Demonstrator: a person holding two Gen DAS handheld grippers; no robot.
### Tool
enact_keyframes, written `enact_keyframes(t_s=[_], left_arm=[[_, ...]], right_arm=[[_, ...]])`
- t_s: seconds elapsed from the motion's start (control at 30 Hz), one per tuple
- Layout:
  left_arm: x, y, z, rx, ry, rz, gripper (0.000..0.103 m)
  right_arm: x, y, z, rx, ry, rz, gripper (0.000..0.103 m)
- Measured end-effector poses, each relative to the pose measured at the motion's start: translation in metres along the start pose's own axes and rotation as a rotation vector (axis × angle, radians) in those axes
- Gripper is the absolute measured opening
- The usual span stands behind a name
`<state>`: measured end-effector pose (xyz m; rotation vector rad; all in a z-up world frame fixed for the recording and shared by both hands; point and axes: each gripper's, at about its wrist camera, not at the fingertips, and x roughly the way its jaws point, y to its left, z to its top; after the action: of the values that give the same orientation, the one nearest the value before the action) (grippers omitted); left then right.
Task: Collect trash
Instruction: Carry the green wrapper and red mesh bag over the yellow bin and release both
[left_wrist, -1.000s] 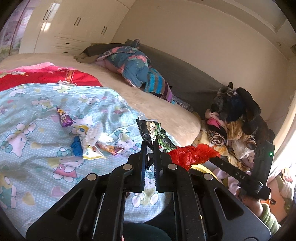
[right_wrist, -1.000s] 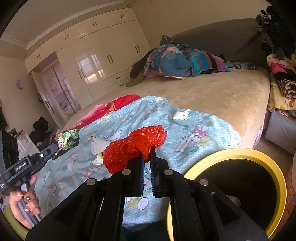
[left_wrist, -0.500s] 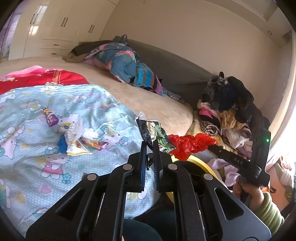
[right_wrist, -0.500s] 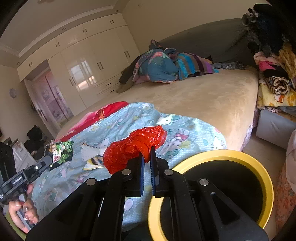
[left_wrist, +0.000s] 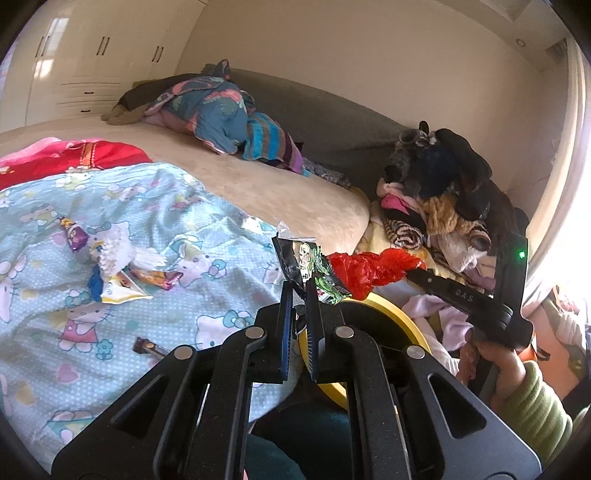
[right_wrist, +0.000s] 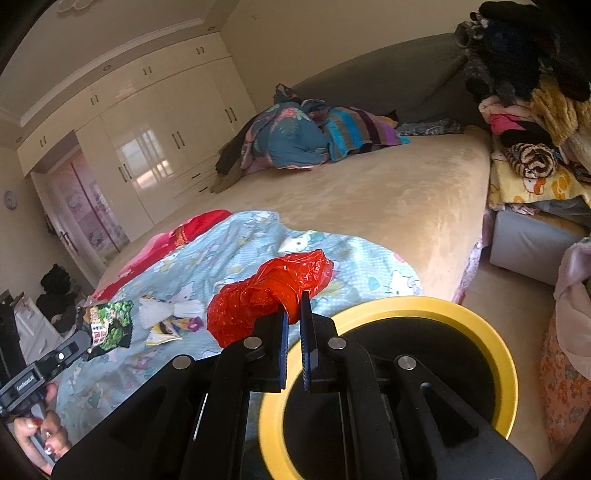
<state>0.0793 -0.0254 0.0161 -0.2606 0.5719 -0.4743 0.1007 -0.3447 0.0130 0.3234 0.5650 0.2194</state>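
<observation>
My left gripper (left_wrist: 300, 290) is shut on a black and green snack wrapper (left_wrist: 308, 264), held above the near edge of the bed; the wrapper also shows in the right wrist view (right_wrist: 107, 325). My right gripper (right_wrist: 293, 304) is shut on a crumpled red plastic bag (right_wrist: 266, 295), held over the rim of a yellow-rimmed black bin (right_wrist: 491, 354). The red bag (left_wrist: 373, 267) and the bin rim (left_wrist: 402, 321) show in the left wrist view just right of my left gripper. Several wrappers (left_wrist: 122, 269) lie on the blue Hello Kitty sheet (left_wrist: 177, 206).
A small brown wrapper (left_wrist: 147, 346) lies near the sheet's front. A pile of clothes (left_wrist: 439, 199) stands to the right of the bed. Bundled bedding (left_wrist: 221, 114) lies at the far end. White wardrobes (right_wrist: 147, 140) line the back wall.
Both grippers have moved right, away from the bed, with their loads. The bin has come further under the right gripper and closer to the left one.
</observation>
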Motion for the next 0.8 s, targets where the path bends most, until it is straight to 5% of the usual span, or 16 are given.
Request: enact_keyframes(t_s=[0.8], left_arm=[[0.051,-0.047,-0.032,0.072,0.149,-0.074,0.004]], right_arm=[[0.009,-0.076,-0.017,0.111,0.063,-0.159,0.006]])
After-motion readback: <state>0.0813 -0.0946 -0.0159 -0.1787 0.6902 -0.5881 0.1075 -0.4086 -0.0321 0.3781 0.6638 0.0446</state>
